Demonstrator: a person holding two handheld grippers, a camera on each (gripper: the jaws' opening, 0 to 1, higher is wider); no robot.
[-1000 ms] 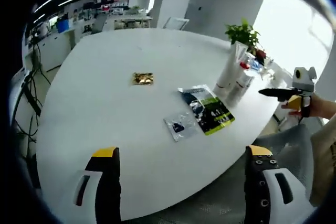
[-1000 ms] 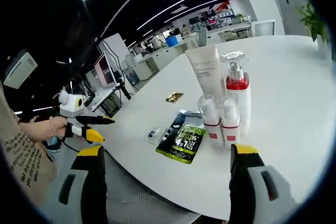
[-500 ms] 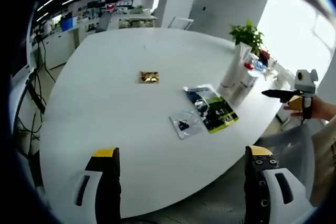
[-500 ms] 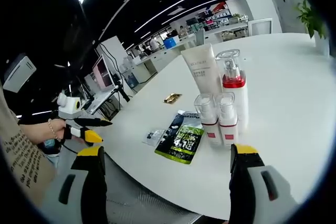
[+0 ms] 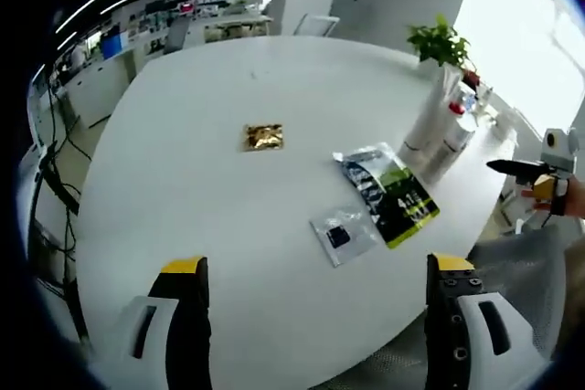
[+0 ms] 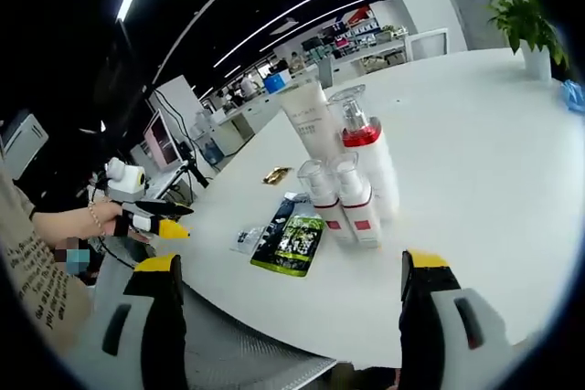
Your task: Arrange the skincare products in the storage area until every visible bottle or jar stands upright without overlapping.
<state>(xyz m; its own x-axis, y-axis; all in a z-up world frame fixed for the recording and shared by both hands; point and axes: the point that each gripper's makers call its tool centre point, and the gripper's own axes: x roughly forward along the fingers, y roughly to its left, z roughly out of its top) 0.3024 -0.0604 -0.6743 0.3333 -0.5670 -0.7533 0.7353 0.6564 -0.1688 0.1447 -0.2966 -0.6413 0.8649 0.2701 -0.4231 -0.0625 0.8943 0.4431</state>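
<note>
Both jaws spread wide and empty on the left gripper (image 5: 315,317) and on the right gripper (image 6: 288,312). On the white table (image 6: 475,152), a cream tube (image 6: 308,116), a red-collared pump bottle (image 6: 363,148) and two small clear-capped bottles (image 6: 340,198), upright, clustered, apparently touching. Beside the cluster, flat: a green-black sachet (image 6: 288,244), a clear packet (image 5: 343,237); farther off, a gold packet (image 5: 263,137).

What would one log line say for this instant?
left claw: open, empty | right claw: open, empty | bottles: upright, clustered | sachets: flat
</note>
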